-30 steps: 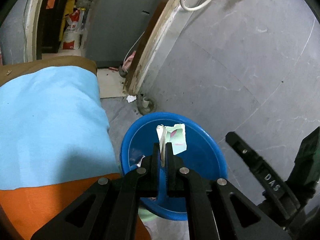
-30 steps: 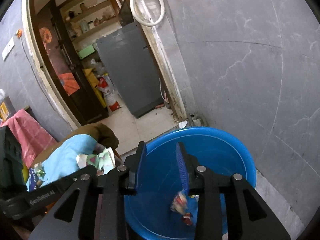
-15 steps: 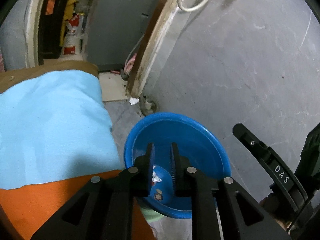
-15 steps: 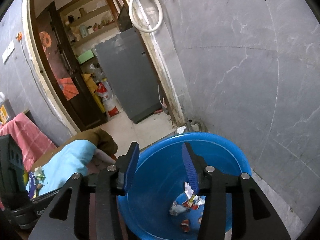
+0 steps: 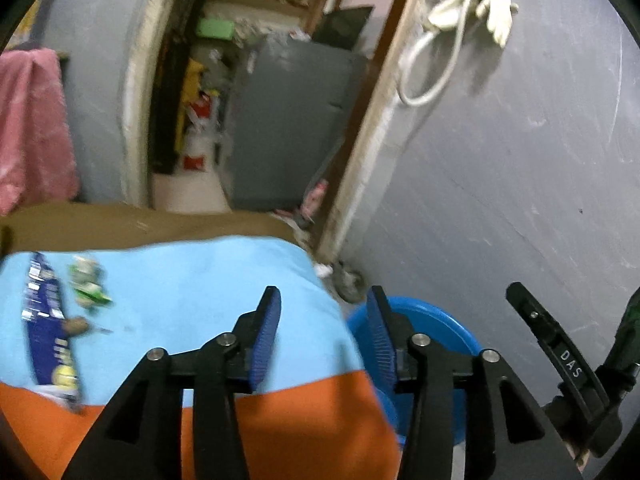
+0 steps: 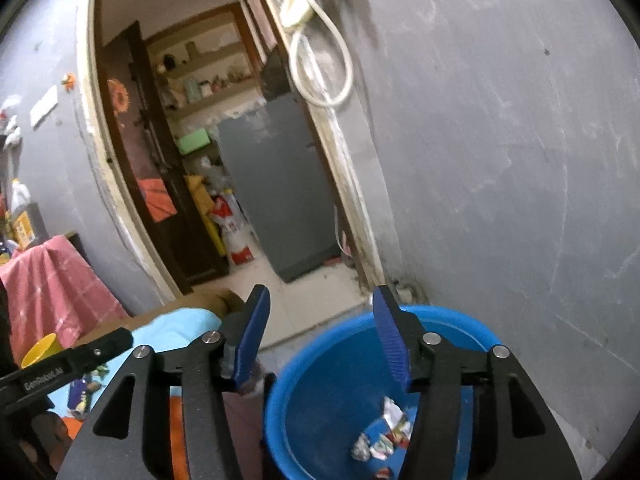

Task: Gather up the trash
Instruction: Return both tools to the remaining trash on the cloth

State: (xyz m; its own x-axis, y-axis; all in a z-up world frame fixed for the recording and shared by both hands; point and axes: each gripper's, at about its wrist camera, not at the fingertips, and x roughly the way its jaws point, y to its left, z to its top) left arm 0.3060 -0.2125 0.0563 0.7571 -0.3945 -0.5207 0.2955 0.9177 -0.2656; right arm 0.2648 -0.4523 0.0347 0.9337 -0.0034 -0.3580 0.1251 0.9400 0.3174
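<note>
A blue plastic bucket (image 6: pixel 344 364) stands on the floor by the grey wall, with several crumpled wrappers (image 6: pixel 384 436) at its bottom. It also shows in the left wrist view (image 5: pixel 440 328). My left gripper (image 5: pixel 324 336) is open and empty, above the edge of the light blue cloth (image 5: pixel 192 280). A blue wrapper (image 5: pixel 48 332) and a green-white wrapper (image 5: pixel 88 284) lie on the cloth at the left. My right gripper (image 6: pixel 320 340) is open and empty over the bucket's left rim.
An orange cloth (image 5: pixel 280 432) covers the near part of the surface. A doorway (image 6: pixel 224 184) opens to a room with a grey cabinet (image 6: pixel 280 188). A pink cloth (image 6: pixel 52 292) hangs at the left. A white cord (image 5: pixel 432 56) hangs on the wall.
My left gripper let the paper wrapper fall into the bucket, opened wide and swung up and left over the cloth. My right gripper opened wider and rose slightly.
</note>
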